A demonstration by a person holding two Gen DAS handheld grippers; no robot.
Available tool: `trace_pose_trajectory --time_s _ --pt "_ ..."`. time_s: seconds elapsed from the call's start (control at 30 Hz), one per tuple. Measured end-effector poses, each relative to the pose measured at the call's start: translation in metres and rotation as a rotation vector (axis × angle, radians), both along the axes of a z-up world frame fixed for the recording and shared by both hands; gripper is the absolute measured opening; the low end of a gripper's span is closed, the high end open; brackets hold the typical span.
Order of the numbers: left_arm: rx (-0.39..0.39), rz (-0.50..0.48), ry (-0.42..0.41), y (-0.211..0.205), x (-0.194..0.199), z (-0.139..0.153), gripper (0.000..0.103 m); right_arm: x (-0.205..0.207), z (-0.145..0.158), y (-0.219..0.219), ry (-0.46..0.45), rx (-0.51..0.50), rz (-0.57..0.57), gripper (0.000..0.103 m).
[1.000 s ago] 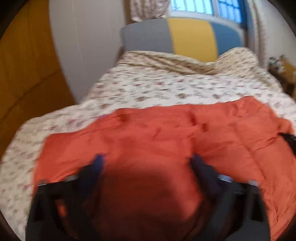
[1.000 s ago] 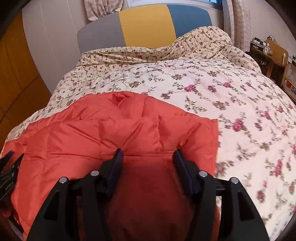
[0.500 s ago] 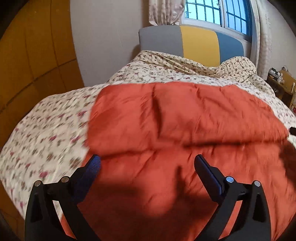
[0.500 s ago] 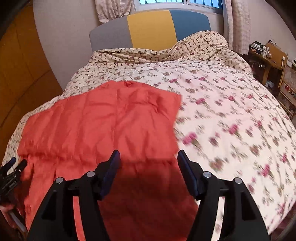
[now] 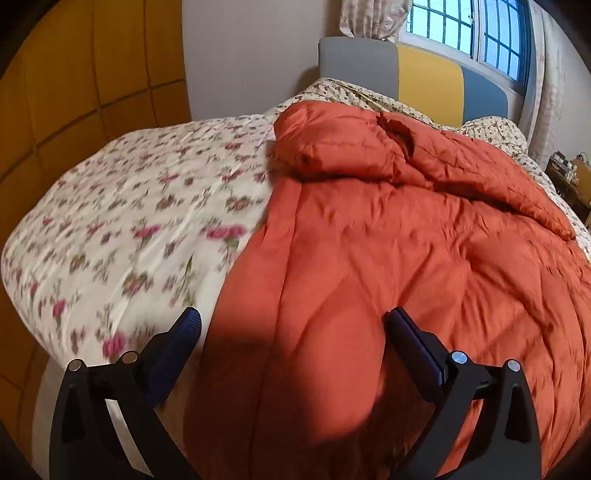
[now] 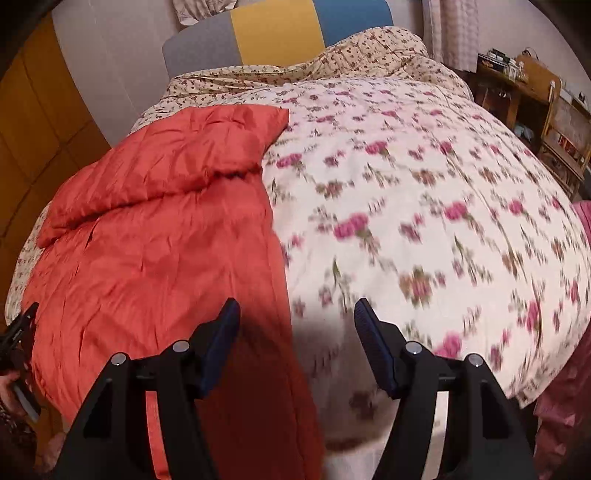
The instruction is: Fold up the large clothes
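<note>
Orange puffer jacket (image 5: pixel 406 240) lay folded on floral duvet (image 6: pixel 424 203). L gripper (image 5: pixel 291 325) wide apart, empty, above jacket; R gripper (image 6: pixel 295 314) likewise, nothing held.

One orange puffer jacket (image 5: pixel 406 258), spread just ahead of the jaws. One floral duvet (image 6: pixel 424 221) under it. Two grippers total: left gripper (image 5: pixel 293 332) and right gripper (image 6: pixel 297 317), two blue-padded fingers each. One three-colour headboard (image 6: pixel 277 37) way past the jaws. One window (image 5: pixel 469 33).
</note>
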State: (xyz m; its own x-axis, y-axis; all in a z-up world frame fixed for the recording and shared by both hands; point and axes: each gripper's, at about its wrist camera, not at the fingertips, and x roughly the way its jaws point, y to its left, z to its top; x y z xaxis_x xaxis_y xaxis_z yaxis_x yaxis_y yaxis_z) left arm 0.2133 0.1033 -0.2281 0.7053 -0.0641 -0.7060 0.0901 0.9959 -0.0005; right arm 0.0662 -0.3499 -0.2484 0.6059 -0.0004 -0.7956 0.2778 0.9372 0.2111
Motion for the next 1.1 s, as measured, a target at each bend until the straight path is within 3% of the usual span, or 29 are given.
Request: trace_pose_trajectory --time_s 0.4,0.6,0.7,0.77,0.83,1.1 --pt "-0.146 -0.046 0.009 0.017 -0.059 -0.012 0.098 -0.053 -0.015 0.022 0.043 0.064 0.046 0.056" --pt "-0.103 -0.121 0.023 0.01 -0.075 -0.021 0.094 -0.071 -0.028 0.034 0.099 0.056 0.107 0.056" --pt "-0.137 -0.128 0.046 0.01 -0.074 -0.021 0.075 -0.07 -0.037 0.035 0.118 0.118 0.127 0.032" --pt "-0.143 -0.149 0.05 0.008 -0.075 -0.016 0.041 -0.068 -0.032 0.041 0.096 0.105 0.157 0.016" --pt "-0.143 -0.175 0.045 0.004 -0.079 -0.007 0.029 -0.069 -0.021 0.049 0.06 0.073 0.195 0.011" --pt "-0.242 -0.177 -0.023 0.005 -0.068 0.047 0.023 -0.056 0.021 0.048 -0.071 0.141 0.22 0.01"
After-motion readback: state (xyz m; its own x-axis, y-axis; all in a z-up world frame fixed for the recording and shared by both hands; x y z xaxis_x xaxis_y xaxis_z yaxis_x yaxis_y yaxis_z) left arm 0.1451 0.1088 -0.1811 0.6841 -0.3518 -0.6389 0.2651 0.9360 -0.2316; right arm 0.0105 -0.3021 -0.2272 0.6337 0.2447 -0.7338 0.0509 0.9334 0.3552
